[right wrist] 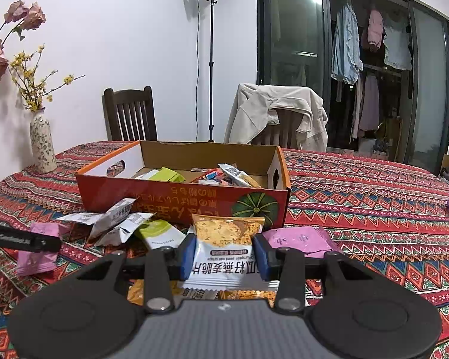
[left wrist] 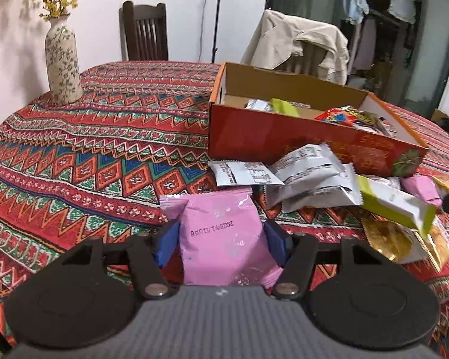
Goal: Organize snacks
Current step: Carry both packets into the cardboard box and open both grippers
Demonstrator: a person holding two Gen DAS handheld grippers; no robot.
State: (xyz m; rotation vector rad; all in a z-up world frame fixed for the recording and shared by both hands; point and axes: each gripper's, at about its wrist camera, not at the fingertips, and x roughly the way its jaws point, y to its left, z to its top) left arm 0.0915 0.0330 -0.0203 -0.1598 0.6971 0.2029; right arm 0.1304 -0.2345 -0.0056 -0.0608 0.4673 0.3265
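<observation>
My left tongs (left wrist: 223, 240) straddle a pink snack packet (left wrist: 224, 239); both blue pads (left wrist: 167, 242) look to be against its sides, though the far pad is partly hidden, so I read it as clamped rather than certain. My right tongs (right wrist: 224, 254) are clamped on an oat crisp packet (right wrist: 226, 248), held above the tabletop (right wrist: 374, 209) just in front of the orange box (right wrist: 176, 197).

Step in hand: carry each packet over the box's near wall and drop it inside. To do it well I should lift clear of the wall first, then open the tongs over a bare stretch of the box floor.

In the way: 3 or so white packets (left wrist: 311, 179) and a green-and-white packet (left wrist: 395, 202) piled against the box front. A vase (left wrist: 62, 59) stands well apart.
</observation>
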